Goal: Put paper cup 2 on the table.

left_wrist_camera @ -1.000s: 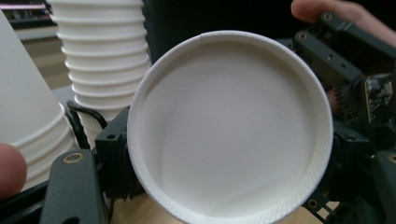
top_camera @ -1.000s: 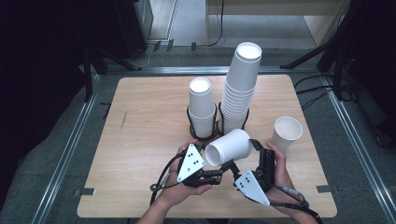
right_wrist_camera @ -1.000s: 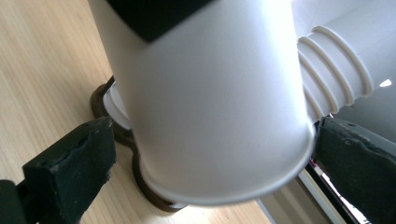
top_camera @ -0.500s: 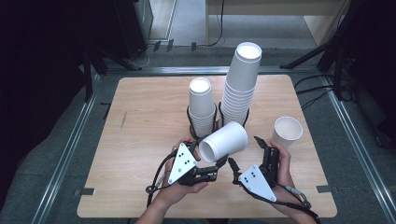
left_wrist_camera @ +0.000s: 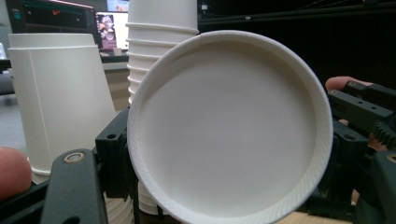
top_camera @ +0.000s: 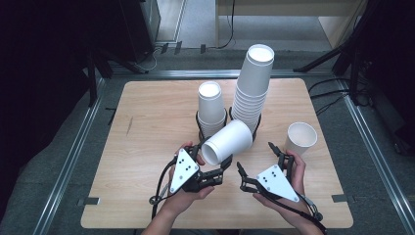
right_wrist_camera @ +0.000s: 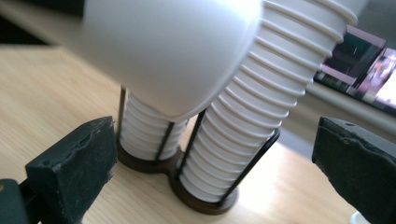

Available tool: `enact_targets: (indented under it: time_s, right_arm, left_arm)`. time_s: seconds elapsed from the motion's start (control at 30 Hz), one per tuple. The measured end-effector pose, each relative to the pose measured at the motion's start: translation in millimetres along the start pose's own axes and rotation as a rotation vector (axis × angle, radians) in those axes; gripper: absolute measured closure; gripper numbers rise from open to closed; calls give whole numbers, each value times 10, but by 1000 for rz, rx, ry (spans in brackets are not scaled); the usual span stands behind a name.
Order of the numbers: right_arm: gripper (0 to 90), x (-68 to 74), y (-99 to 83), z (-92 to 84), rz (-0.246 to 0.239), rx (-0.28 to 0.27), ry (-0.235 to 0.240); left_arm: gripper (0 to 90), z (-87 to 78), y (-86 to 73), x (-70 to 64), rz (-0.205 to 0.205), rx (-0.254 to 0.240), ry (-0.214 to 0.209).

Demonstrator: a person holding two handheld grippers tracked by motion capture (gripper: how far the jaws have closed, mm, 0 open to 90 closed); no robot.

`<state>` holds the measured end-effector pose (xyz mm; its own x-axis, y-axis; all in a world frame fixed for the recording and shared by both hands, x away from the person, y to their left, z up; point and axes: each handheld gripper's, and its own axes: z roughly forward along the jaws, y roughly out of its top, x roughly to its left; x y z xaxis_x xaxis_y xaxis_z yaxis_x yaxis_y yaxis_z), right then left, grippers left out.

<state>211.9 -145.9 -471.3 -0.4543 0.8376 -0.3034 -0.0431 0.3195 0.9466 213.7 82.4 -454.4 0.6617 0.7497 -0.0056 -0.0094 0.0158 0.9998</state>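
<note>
Left gripper (top_camera: 222, 164): jaws pinched on the rim of a white paper cup (top_camera: 227, 142), held in the person's left hand (top_camera: 188, 188) at the near middle of the table (top_camera: 147, 122).
Held cup: lifted clear of the tabletop and lying on its side, open mouth turned back toward the left gripper, base pointing away toward the cup stacks; in the left gripper view its round opening (left_wrist_camera: 229, 126) faces the camera.
Right gripper (top_camera: 254, 164): jaws spread wide with nothing between them, held in the right hand (top_camera: 288, 188) just right of the left gripper; the held cup hangs just beyond its pads (right_wrist_camera: 74, 163) in the right gripper view.
Short stack (top_camera: 211, 108): white cups, upright in a dark wire holder (top_camera: 200, 128), just behind the held cup and to its left.
Tall stack (top_camera: 252, 88): many nested white cups, upright in the second ring of the same holder, right beside the short stack and rising well above it.
Single cup (top_camera: 301, 138): stands upright with its mouth up on the table's right side, near the right gripper's far jaw and apart from the stacks.
</note>
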Motion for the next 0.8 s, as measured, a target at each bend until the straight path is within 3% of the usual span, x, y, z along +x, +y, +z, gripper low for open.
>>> enact_targets:
  time_s: [0.03,0.07,0.13,0.3,0.43,0.47,0.5,0.57,0.67,0.8]
  right_arm:
    - [9,-11,14,-8,30,-2,0]
    - [9,-23,50,-27,90,-9,7]
    - [11,-27,64,-32,111,-12,11]
    - [23,-54,157,-72,275,-1,42]
    - [22,-75,208,-98,375,-2,69]
    - [21,-82,230,-108,428,1,84]
    - [17,-82,230,-108,428,1,84]
    - [0,-89,254,-119,492,5,110]
    - [0,-114,277,-128,581,36,133]
    - [0,-177,265,-132,753,86,193]
  left_arm:
    - [241,4,-9,-7,2,-8,3]
    - [241,8,-20,-16,9,-14,7]
    - [241,15,-34,-31,11,-16,7]
    - [241,37,-69,-63,15,-24,13]
    - [240,45,-95,-69,22,-35,21]
    - [240,45,-99,-71,22,-36,20]
    - [240,47,-106,-76,21,-40,19]
    - [239,52,-117,-93,23,-48,20]
    - [239,61,-132,-124,33,-58,21]
    - [239,66,-145,-144,38,-66,22]
